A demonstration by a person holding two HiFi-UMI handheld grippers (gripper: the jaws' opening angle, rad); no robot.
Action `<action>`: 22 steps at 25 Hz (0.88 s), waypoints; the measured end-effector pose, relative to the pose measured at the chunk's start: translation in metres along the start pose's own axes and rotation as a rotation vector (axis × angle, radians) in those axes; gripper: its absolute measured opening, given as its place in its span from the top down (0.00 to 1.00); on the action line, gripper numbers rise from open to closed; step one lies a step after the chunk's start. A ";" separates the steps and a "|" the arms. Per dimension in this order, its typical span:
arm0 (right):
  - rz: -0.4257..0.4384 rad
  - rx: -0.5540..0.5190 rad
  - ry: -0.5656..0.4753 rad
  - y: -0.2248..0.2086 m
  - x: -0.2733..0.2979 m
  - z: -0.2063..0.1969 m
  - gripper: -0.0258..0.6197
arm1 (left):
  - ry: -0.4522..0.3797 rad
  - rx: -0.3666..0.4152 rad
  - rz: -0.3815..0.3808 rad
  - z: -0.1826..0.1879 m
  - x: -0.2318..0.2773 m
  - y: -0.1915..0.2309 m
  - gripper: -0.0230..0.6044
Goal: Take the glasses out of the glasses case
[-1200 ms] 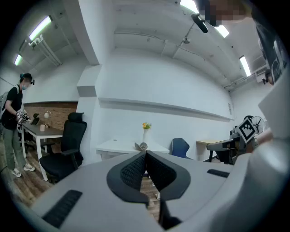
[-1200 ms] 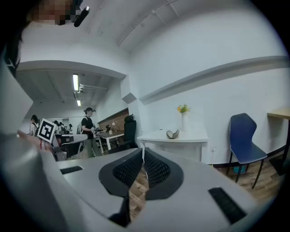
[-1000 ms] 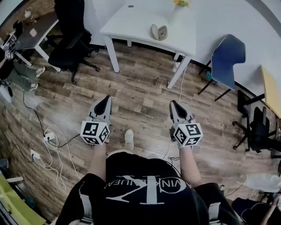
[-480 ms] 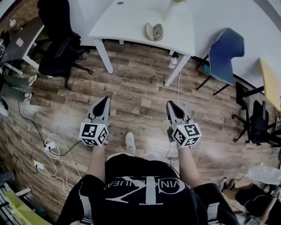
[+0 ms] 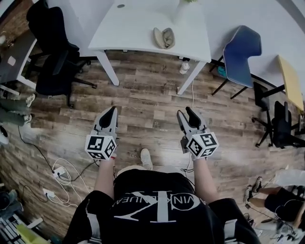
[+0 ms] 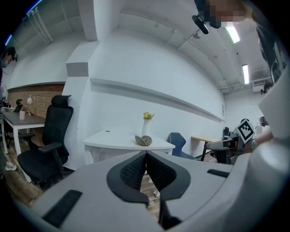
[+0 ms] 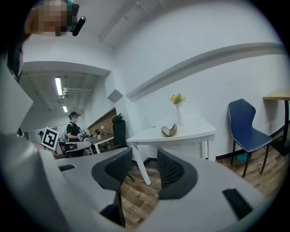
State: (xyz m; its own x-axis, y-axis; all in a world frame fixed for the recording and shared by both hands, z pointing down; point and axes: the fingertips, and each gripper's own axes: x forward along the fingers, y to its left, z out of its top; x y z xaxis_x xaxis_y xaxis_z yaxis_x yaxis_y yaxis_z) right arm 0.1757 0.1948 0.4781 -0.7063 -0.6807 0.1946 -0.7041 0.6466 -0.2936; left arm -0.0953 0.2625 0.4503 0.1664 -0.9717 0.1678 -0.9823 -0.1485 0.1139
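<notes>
Right gripper [image 5: 185,112] jaws just opened, empty; left gripper [image 5: 113,109] closed.

Left gripper [image 5: 112,109] closed — right gripper [image 5: 184,111] opening, empty.

We count two tools in hand: the left tongs [image 5: 112,110] and the right tongs [image 5: 185,112]. The white counter [image 5: 133,28] carries two things: one glasses case [image 5: 163,37] near its front edge and one vase [image 5: 183,9] at its back edge. Of chairs we count one blue chair [image 5: 242,52] and at least two black office chairs, one [image 5: 50,52] off the counter's left end and one [image 5: 281,126] far right. On the floor [image 5: 143,95] we count one bottle [image 5: 183,68] by the counter's front right leg and two white power strips [image 5: 59,170].
</notes>
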 end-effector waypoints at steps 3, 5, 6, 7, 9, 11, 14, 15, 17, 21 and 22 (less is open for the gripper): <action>-0.026 0.014 -0.016 -0.002 0.011 0.004 0.70 | -0.017 0.001 0.003 0.008 0.008 0.015 0.94; -0.037 0.018 -0.019 -0.004 0.015 0.008 0.70 | -0.025 0.002 -0.001 0.012 0.010 0.019 0.94; -0.042 0.019 -0.021 -0.006 0.016 0.010 0.70 | -0.028 0.003 -0.001 0.014 0.012 0.021 0.94; -0.047 0.021 -0.024 -0.008 0.018 0.013 0.70 | -0.032 0.002 0.000 0.016 0.014 0.024 0.94; -0.057 0.023 -0.029 -0.013 0.022 0.017 0.70 | -0.038 -0.004 0.002 0.018 0.018 0.029 0.94; -0.070 0.029 -0.033 -0.020 0.029 0.020 0.70 | -0.034 -0.005 -0.002 0.017 0.023 0.033 0.94; -0.093 0.053 -0.034 -0.037 0.042 0.020 0.70 | -0.015 -0.004 0.004 0.011 0.033 0.041 0.94; -0.099 0.064 -0.035 -0.044 0.048 0.020 0.70 | -0.011 -0.004 0.012 0.010 0.036 0.045 0.94; -0.101 0.084 -0.039 -0.055 0.064 0.022 0.70 | -0.010 0.000 0.032 0.012 0.044 0.057 0.94; -0.072 0.075 -0.027 -0.062 0.104 0.026 0.70 | -0.015 0.009 0.069 0.020 0.063 0.083 0.94; -0.062 0.072 -0.026 -0.062 0.116 0.029 0.70 | -0.018 0.007 0.078 0.024 0.070 0.091 0.94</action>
State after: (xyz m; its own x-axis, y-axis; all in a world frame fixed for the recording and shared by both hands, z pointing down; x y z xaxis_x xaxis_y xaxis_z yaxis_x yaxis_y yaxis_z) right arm 0.1393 0.0656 0.4917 -0.6588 -0.7278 0.1906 -0.7384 0.5771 -0.3489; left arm -0.1749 0.1765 0.4490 0.0877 -0.9835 0.1580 -0.9928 -0.0734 0.0946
